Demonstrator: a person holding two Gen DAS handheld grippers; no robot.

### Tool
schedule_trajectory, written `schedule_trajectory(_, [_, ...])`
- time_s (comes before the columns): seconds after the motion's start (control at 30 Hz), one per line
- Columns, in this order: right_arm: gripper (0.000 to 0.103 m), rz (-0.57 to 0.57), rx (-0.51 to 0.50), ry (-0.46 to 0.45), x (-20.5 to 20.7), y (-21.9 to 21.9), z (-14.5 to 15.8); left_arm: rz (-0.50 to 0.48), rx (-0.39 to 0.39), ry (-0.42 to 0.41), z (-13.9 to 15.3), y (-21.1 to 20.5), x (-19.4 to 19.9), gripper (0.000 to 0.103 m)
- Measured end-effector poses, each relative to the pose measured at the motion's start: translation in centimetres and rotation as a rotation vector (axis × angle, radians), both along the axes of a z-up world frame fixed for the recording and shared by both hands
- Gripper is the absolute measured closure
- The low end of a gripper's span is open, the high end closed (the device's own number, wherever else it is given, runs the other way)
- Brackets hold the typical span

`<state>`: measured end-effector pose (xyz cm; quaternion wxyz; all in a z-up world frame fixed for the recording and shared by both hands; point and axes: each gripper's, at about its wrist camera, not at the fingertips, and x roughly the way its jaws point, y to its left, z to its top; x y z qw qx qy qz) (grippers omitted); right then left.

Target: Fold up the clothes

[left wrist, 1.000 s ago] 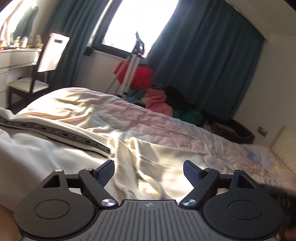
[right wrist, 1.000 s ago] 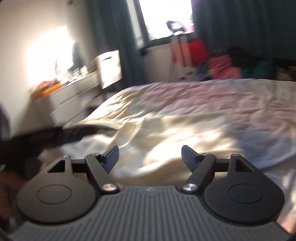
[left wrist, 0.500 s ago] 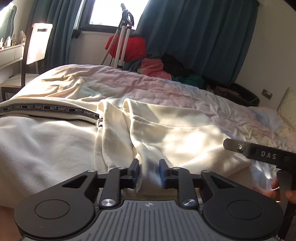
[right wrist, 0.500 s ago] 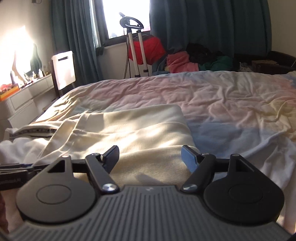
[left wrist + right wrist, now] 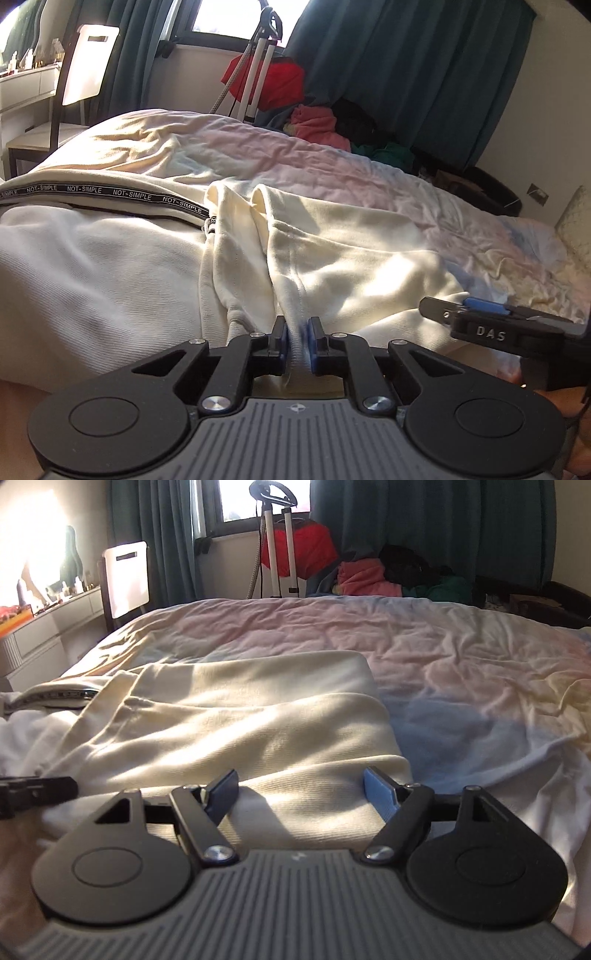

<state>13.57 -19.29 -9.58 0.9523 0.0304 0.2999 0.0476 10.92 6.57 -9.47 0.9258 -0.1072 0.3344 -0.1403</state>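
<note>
Left claw [image 5: 298, 341] is clamped tight on a ridge of the cream garment [image 5: 343, 254], blue pads pinching the fabric's near edge right at the tips. Right claw [image 5: 301, 792] is spread wide, nothing gripped, hovering just over the near hem of the same cream garment [image 5: 251, 716]; the cloth lies between and under its tips, contact unclear. In the left view the right claw [image 5: 480, 321] shows to the right of the left claw, low over the cloth.

The garment lies flat on the bed [image 5: 461, 657], long axis running away from both claws toward the window [image 5: 258, 498]. Far end is a folded, rounded edge; near end is at the claws. Two raised folds run lengthwise ahead of the left claw. Sun patches fall across it.

Left of the left claw, a white garment [image 5: 92, 266] lies touching the cream one, with a black band [image 5: 110, 192] printed NOT-SIMPLE crossing ahead-left.

The bed has a wrinkled pastel pink and blue cover. Beyond its far edge: a red item [image 5: 310, 550], a white-poled stand [image 5: 279, 542], a heap of pink, black and green clothes [image 5: 369, 578]. Teal curtains [image 5: 424, 520] flank the window. Far left: a chair with a white back [image 5: 127, 579] and a white dresser [image 5: 55, 627] with small items on top, glare too strong to tell them apart.
</note>
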Motion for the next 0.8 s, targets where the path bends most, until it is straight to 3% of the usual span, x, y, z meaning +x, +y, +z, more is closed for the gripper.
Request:
schedule_trajectory(0.17, [0.026,0.004,-0.001,0.006,0.1,-0.1,-0.1,0.055,-0.089,0.012,1.2,2.1,-1.2,0.074])
schedule_trajectory(0.3, [0.026,0.005,0.006,0.01,0.0,-0.3,-0.1,0.197,-0.15,0.016,3.1,5.3,-3.1,0.022])
schedule_trajectory(0.43, [0.026,0.003,0.006,0.015,-0.2,-0.4,0.1,0.437,-0.244,0.036,4.2,10.9,-5.3,0.004])
schedule_trajectory(0.53, [0.028,0.0,0.004,0.016,-0.4,-0.4,0.2,0.623,-0.381,0.107,3.6,15.8,-6.4,0.004])
schedule_trajectory(0.67, [0.028,-0.005,0.002,0.019,-0.6,-0.5,0.4,0.763,-0.632,0.187,1.4,21.3,-6.6,0.004])
schedule_trajectory(0.8, [0.028,-0.006,-0.013,0.017,-0.5,-0.3,0.3,0.867,-0.792,0.201,-1.2,25.4,-5.2,0.007])
